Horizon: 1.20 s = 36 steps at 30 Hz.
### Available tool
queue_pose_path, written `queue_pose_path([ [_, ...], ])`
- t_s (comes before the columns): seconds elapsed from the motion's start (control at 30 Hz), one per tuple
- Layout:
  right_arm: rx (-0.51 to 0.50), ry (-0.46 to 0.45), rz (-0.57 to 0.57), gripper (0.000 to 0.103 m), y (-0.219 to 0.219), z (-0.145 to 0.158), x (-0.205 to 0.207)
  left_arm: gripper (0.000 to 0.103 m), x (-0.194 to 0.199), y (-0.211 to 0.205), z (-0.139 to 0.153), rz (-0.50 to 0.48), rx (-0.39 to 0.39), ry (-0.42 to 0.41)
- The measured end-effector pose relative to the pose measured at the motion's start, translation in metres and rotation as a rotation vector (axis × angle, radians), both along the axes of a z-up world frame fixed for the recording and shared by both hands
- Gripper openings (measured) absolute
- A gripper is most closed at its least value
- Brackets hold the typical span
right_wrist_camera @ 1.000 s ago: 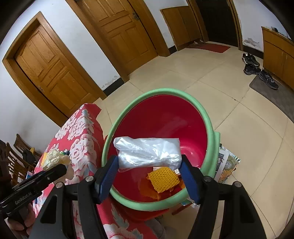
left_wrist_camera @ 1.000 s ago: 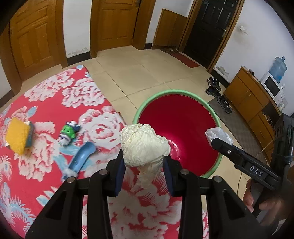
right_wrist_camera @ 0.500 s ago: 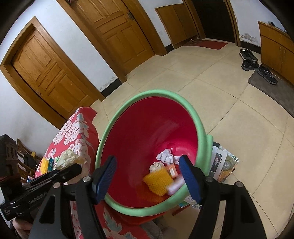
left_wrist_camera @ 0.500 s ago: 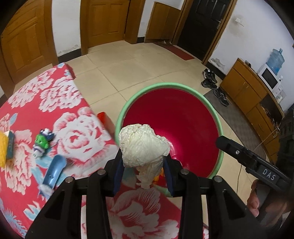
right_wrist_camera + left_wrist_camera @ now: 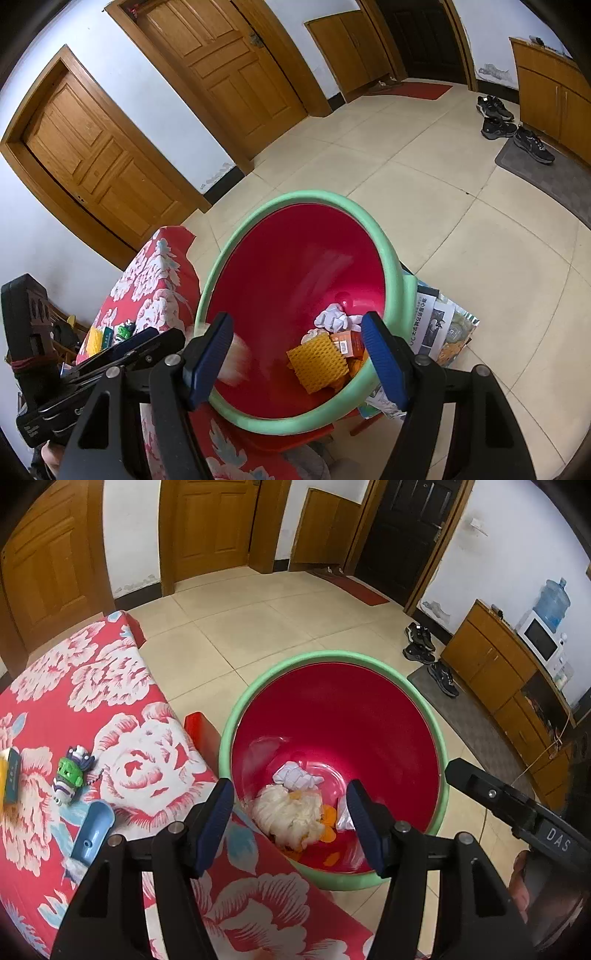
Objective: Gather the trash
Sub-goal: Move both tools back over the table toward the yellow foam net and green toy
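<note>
- Our left gripper (image 5: 291, 808) is spread wide with nothing between its blue pads, poised over the near rim of the bin (image 5: 258, 686), a red tub with a green rim standing just beside the desk (image 5: 110, 709).
- Our right gripper (image 5: 297, 345) is also wide and holds nothing; it looks down into the same bin from the other side.
- Trash lies inside the bin: a cream paper wad (image 5: 286, 814) seen between the left gripper's pads, a white crumpled tissue (image 5: 295, 777), a clear plastic bag (image 5: 266, 747) against the inner wall, a yellow foam net (image 5: 317, 365) and a small orange box (image 5: 345, 341).
- In the right view a pale blur sits at the bin's near wall, by the left pad; we cannot tell what it is.
- On the flowered cloth of the desk we see 3 things: a green toy robot (image 5: 70, 775), a blue handled tool (image 5: 90, 832) and a yellow sponge (image 5: 7, 779) at the frame edge.
- We judge the task well along: several scraps are binned and both grippers are free.
- Whether the 3 desk items count as trash is unclear; none is crumpled or torn. Parts of the desk are out of frame, so more may remain.
</note>
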State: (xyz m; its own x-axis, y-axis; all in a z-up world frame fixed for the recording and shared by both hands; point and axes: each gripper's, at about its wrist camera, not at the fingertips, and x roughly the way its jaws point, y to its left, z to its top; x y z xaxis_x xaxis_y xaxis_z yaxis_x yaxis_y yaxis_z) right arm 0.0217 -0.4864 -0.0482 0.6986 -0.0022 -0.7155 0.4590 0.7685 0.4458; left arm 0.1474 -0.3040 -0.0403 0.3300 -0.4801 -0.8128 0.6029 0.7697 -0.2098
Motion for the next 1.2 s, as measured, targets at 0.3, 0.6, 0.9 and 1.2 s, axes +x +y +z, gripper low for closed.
queue_pose_path([
  [0.3,-0.026,-0.03,0.006,0.075,0.013,0.016,-0.005,0.068,0.004,0.038,0.011,0.093,-0.041,-0.024],
  [0.6,-0.037,-0.054,0.05,0.075,0.034,0.029,0.001,0.068,0.013,0.094,0.019,0.201,-0.037,-0.044],
  [0.9,-0.024,-0.06,0.135,0.075,0.059,0.036,0.025,0.068,0.039,0.157,0.031,0.368,0.016,-0.093],
  [1.2,0.031,-0.037,0.227,0.075,0.085,0.037,0.061,0.068,0.086,0.211,0.024,0.538,0.029,-0.069],
])
